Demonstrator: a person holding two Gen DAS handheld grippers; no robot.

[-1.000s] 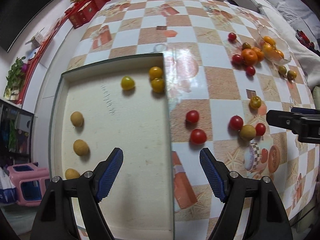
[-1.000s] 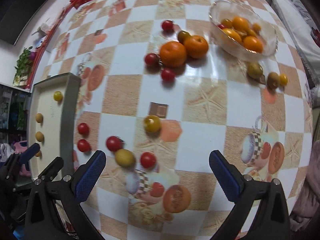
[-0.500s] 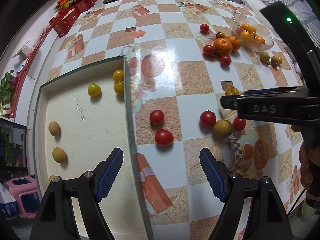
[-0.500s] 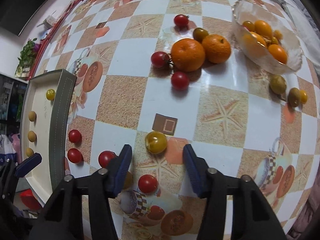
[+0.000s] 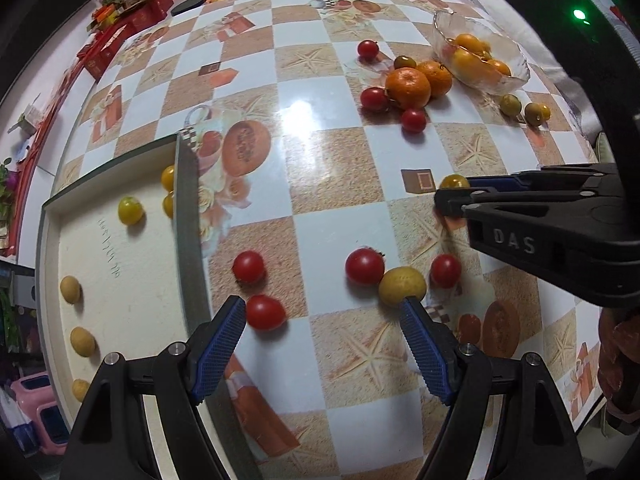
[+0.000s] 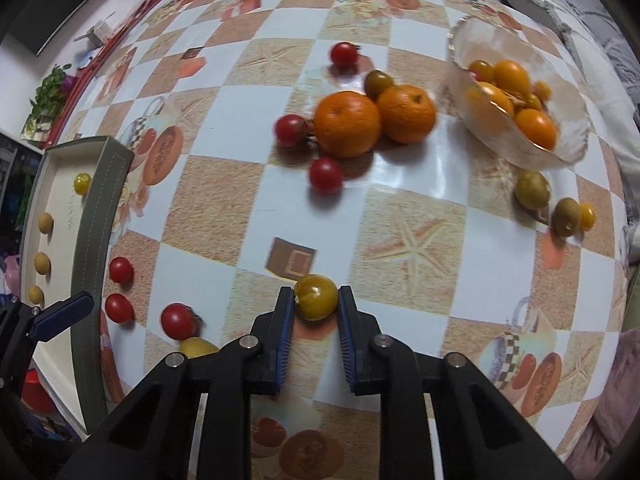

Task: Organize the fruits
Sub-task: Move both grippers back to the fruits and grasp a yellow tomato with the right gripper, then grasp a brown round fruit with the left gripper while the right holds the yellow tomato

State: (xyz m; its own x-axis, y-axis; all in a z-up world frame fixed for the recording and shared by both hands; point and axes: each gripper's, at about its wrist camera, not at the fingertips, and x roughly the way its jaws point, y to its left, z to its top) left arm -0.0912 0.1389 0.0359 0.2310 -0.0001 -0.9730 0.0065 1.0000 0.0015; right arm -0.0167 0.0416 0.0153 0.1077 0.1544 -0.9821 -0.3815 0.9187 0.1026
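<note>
My right gripper (image 6: 316, 306) is shut on a yellow-green tomato (image 6: 315, 297) low over the checked tablecloth; the tomato also shows in the left wrist view (image 5: 454, 181) at the right gripper's tip (image 5: 452, 200). My left gripper (image 5: 322, 332) is open and empty above the cloth, with a red tomato (image 5: 265, 312) by its left finger and a yellow fruit (image 5: 402, 286) by its right finger. A cream tray (image 5: 188, 216) at the left holds yellow tomatoes (image 5: 130, 210) and small tan fruits (image 5: 70, 289).
Two oranges (image 6: 346, 124) with red tomatoes (image 6: 326, 175) around them lie mid-table. A glass bowl (image 6: 560, 152) of orange fruit stands at the back right, with green-yellow fruits (image 6: 532, 190) beside it. Red boxes (image 5: 120, 36) line the far left edge.
My right gripper moved forward and closed from wide open onto the yellow-green tomato. My left gripper shifted right, off the tray and over the cloth, and stayed open.
</note>
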